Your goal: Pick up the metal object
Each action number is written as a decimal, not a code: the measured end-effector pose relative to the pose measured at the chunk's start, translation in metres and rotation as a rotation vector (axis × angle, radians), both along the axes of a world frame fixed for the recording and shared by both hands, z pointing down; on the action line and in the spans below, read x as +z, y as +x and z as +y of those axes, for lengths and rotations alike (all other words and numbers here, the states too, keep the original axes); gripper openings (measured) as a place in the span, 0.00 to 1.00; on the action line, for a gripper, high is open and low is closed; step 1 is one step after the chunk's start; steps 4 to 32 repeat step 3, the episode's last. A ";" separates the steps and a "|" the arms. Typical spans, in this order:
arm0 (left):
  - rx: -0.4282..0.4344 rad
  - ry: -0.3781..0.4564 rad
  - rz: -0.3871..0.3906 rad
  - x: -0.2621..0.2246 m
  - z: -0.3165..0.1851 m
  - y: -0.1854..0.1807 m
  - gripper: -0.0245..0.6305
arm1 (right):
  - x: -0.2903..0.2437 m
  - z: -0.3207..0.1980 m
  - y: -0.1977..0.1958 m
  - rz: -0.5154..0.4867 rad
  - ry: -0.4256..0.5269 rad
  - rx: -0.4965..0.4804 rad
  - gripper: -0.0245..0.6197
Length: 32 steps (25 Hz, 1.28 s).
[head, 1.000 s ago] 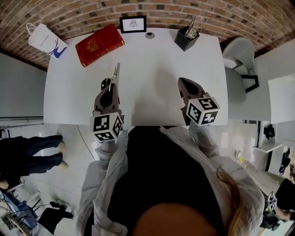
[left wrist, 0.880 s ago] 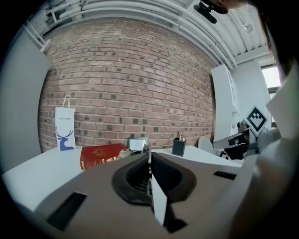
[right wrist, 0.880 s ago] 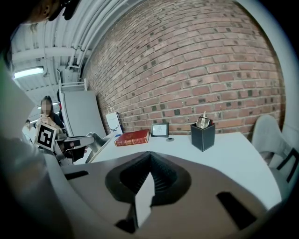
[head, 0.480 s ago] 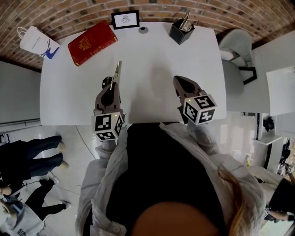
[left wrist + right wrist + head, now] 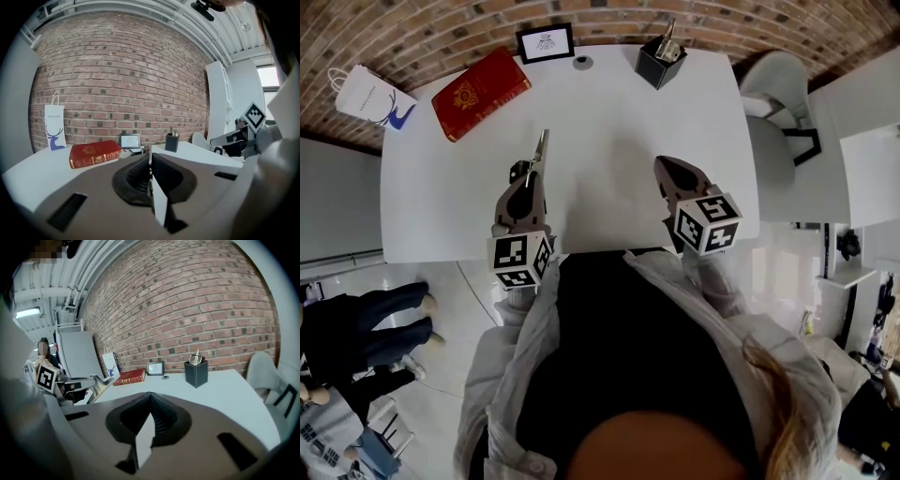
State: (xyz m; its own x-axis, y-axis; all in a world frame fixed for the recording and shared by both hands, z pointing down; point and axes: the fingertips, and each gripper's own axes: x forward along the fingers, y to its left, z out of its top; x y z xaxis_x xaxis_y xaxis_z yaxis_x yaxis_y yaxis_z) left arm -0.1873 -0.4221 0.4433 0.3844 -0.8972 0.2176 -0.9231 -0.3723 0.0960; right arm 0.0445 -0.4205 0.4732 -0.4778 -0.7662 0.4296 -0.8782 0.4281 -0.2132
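Note:
A thin silvery metal object [image 5: 540,150] sticks out forward from my left gripper [image 5: 528,178], which is shut on it over the near left part of the white table [image 5: 609,122]. In the left gripper view only its narrow edge [image 5: 149,157] shows between the shut jaws. The right gripper view shows the piece [image 5: 96,382] at the far left, held off the tabletop. My right gripper [image 5: 664,165] hovers over the near right part of the table. It is shut with nothing in it, as its own view [image 5: 150,401] also shows.
Along the table's far edge lie a red book [image 5: 481,92], a framed card [image 5: 546,43], a small dark disc [image 5: 581,62] and a black pen holder [image 5: 655,64]. A white paper bag [image 5: 370,97] stands at the far left corner. A grey chair [image 5: 778,103] is at the right. A person's legs [image 5: 366,319] are on the floor, left.
The head view has shifted a little, so the things on the table sit higher and further left. Both grippers stay in nearly the same places, the left one still clamped on the metal piece.

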 end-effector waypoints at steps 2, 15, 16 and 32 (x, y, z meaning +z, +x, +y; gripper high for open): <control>0.001 -0.001 0.000 0.000 -0.001 0.002 0.06 | 0.000 -0.001 0.002 0.001 0.001 0.001 0.05; 0.001 -0.001 0.000 0.000 -0.002 0.003 0.06 | 0.000 -0.001 0.003 0.001 0.001 0.002 0.05; 0.001 -0.001 0.000 0.000 -0.002 0.003 0.06 | 0.000 -0.001 0.003 0.001 0.001 0.002 0.05; 0.001 -0.001 0.000 0.000 -0.002 0.003 0.06 | 0.000 -0.001 0.003 0.001 0.001 0.002 0.05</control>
